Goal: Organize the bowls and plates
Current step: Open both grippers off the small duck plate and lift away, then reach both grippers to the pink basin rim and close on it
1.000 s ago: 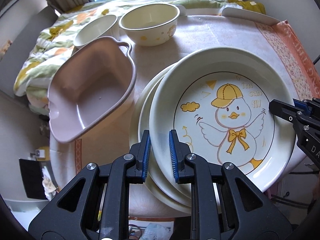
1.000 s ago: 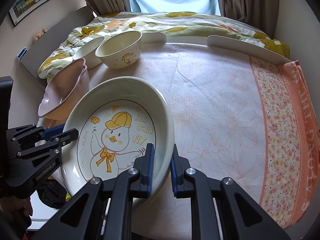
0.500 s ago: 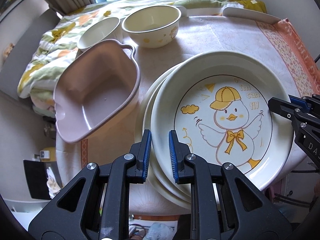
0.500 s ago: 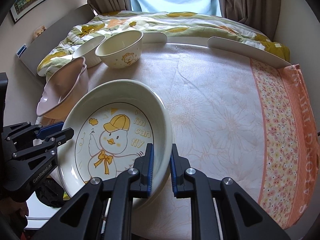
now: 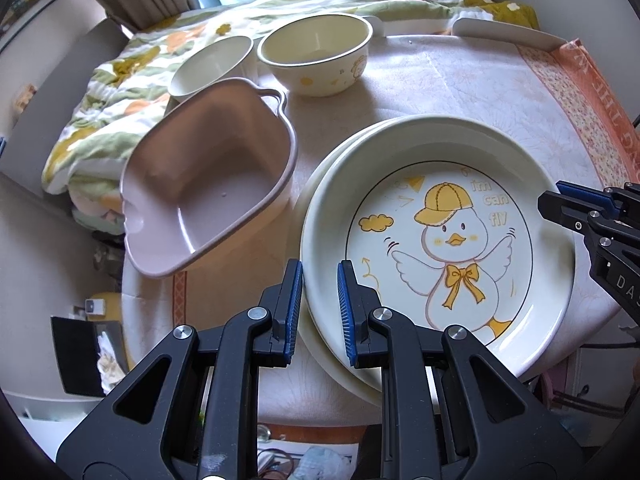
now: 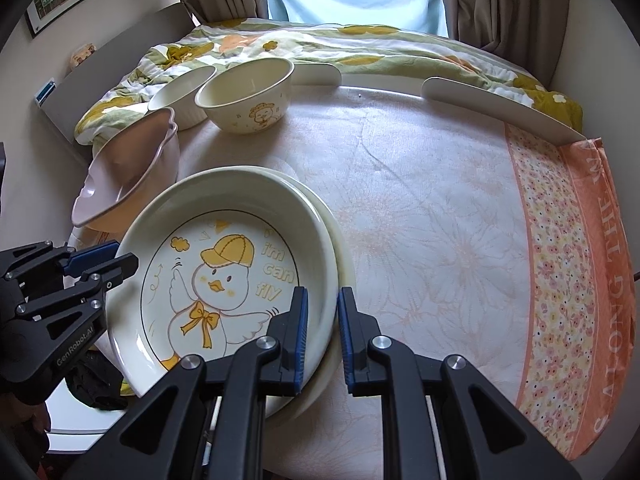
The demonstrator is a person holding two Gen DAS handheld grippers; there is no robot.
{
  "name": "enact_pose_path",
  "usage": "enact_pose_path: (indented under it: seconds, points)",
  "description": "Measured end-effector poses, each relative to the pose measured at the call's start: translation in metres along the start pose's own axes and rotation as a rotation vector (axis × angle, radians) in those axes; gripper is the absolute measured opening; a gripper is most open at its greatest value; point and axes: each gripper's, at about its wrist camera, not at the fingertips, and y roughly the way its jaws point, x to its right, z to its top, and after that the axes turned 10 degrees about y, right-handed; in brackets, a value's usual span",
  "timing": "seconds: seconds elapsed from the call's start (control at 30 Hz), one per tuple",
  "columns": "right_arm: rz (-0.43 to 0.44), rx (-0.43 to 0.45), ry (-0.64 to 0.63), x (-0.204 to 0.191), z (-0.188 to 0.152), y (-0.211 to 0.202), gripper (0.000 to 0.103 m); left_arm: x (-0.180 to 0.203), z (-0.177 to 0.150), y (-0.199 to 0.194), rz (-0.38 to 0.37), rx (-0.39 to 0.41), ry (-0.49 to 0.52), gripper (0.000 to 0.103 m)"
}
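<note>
A cream duck plate (image 5: 440, 240) lies on top of plain cream plates (image 5: 320, 184) at the table's near left edge; it also shows in the right wrist view (image 6: 224, 264). My left gripper (image 5: 320, 308) straddles the duck plate's left rim with its jaws slightly parted. My right gripper (image 6: 322, 328) straddles the right rim, jaws also slightly parted. A pink handled bowl (image 5: 208, 188), a small white bowl (image 5: 212, 64) and a cream duck bowl (image 5: 316, 56) stand behind.
The round table (image 6: 440, 220) has a floral cloth with an orange border (image 6: 580, 280) at the right. White guard strips (image 6: 496, 104) line the far edge. A bed with a patterned quilt (image 6: 320, 44) lies beyond.
The duck plate has come down onto the plain plates. Both grippers' jaws have opened a little around its rim.
</note>
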Motion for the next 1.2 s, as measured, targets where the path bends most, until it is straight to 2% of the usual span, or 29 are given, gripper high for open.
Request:
enact_pose_path:
  seconds: [0.17,0.23,0.33,0.37,0.4,0.43,0.47,0.5,0.57,0.63,0.87,0.97,1.07,1.13,1.2]
  points:
    - [0.034,0.030,0.024,0.006,0.006,-0.019,0.014,-0.010,0.004,-0.032,-0.036,0.079,-0.046,0.016]
    - [0.054,0.053,0.021,0.007,0.012,-0.030,0.014,-0.019,0.005,-0.051,-0.044,0.128,-0.085,0.016]
    - [0.115,0.066,-0.005,0.007,0.023,-0.045,0.014,-0.038,0.006,-0.072,-0.059,0.154,-0.160,0.017]
    - [0.120,0.073,-0.014,0.005,0.027,-0.050,0.018,-0.046,0.004,-0.079,-0.067,0.167,-0.196,0.017]
    - [0.119,0.084,-0.027,0.004,0.031,-0.055,0.040,-0.054,0.001,-0.084,-0.077,0.180,-0.230,0.025]
    - [0.128,0.100,-0.042,0.001,0.036,-0.060,0.059,-0.061,-0.001,-0.088,-0.083,0.189,-0.262,0.056]
    - [0.143,0.112,-0.051,-0.001,0.038,-0.064,0.102,-0.067,-0.004,-0.091,-0.079,0.198,-0.293,0.081]
    - [0.169,0.128,-0.060,-0.003,0.041,-0.068,0.103,-0.076,-0.010,-0.098,-0.055,0.229,-0.333,0.102]
    - [0.192,0.147,-0.086,-0.010,0.048,-0.072,0.103,-0.088,-0.017,-0.106,-0.041,0.272,-0.370,0.103]
    - [0.203,0.140,-0.123,-0.020,0.054,-0.071,0.103,-0.099,-0.022,-0.101,-0.063,0.250,-0.394,0.103]
    - [0.239,0.028,-0.171,-0.066,0.079,-0.041,0.103,-0.153,-0.052,-0.052,-0.248,0.185,-0.607,0.103]
    - [0.190,-0.003,-0.181,-0.092,0.092,-0.021,0.103,-0.171,-0.055,-0.031,-0.288,0.160,-0.645,0.102]
    - [0.204,-0.080,-0.191,-0.112,0.102,0.010,0.103,-0.185,-0.055,-0.008,-0.330,0.140,-0.666,0.101]
    - [0.209,-0.133,-0.185,-0.122,0.108,0.033,0.103,-0.193,-0.052,0.011,-0.370,0.114,-0.678,0.095]
    - [0.179,-0.165,-0.194,-0.130,0.112,0.054,0.103,-0.196,-0.050,0.029,-0.418,0.082,-0.684,0.093]
